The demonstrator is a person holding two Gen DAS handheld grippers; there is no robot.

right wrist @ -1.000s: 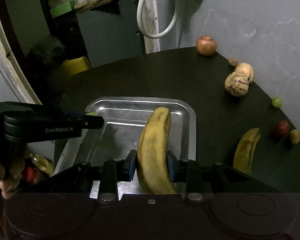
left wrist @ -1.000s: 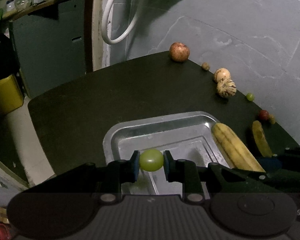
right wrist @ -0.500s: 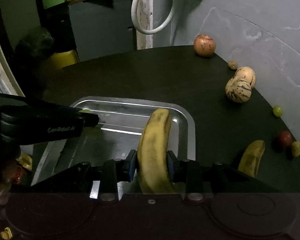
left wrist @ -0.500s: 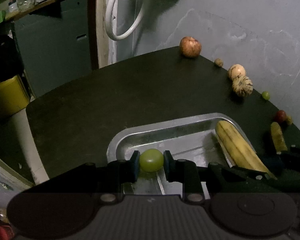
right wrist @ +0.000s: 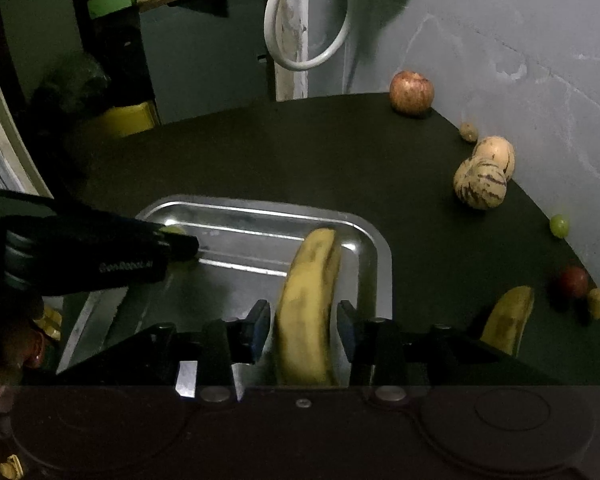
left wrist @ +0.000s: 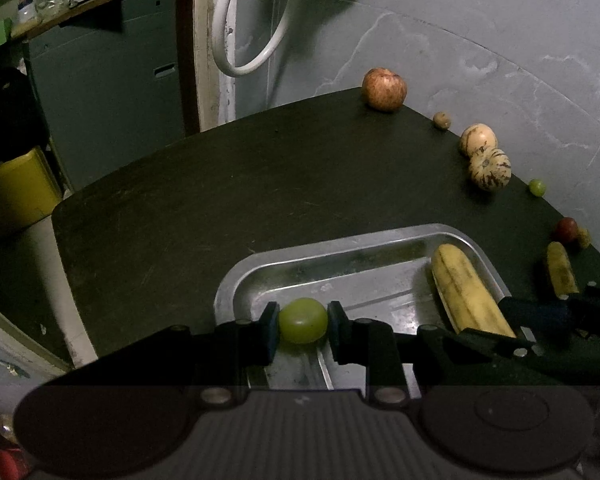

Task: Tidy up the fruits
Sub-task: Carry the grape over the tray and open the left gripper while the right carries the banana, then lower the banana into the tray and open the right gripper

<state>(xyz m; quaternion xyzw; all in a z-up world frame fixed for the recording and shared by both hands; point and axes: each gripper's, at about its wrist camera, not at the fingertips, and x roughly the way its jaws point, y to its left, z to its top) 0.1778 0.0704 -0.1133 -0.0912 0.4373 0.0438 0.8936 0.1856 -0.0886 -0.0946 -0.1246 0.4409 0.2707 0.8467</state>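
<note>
Left wrist view, left hand-held gripper (left wrist: 303, 320): pads closed on a green grape (left wrist: 303, 320), held over the near left corner of the tray (left wrist: 340, 246).
Tray: metal, shallow, sits on the dark bench (left wrist: 204, 200); a banana (left wrist: 466, 290) lies along its right side.
Right hand-held gripper (left wrist: 540, 312): seen from the left wrist at the banana's near end; that view does not show how wide it is.
Back edge of the bench, left to right: an apple (left wrist: 383, 89), a small brown fruit (left wrist: 441, 120), two pale striped melons (left wrist: 485, 156) touching each other, a second green grape (left wrist: 537, 187), a red fruit (left wrist: 567, 229) and a small yellow one (left wrist: 584, 237) just beside it.
Second banana (left wrist: 561, 268): on the bench to the right of the tray, apart from it.
Right wrist view, left hand-held gripper (right wrist: 176, 240): reaches in from the left over the tray (right wrist: 260, 210), a sliver of grape (right wrist: 175, 230) showing at its tip.
Right hand-held gripper (right wrist: 303, 326): fingers parted, a visible gap on the left between pad and banana (right wrist: 310, 304); whether the right pad touches cannot be told.
Banana: points away from the camera in the tray's right half, its far tip near the back rim.
Second banana (right wrist: 508, 316): right of the tray on the bench (right wrist: 260, 152), near the red fruit (right wrist: 574, 280).
</note>
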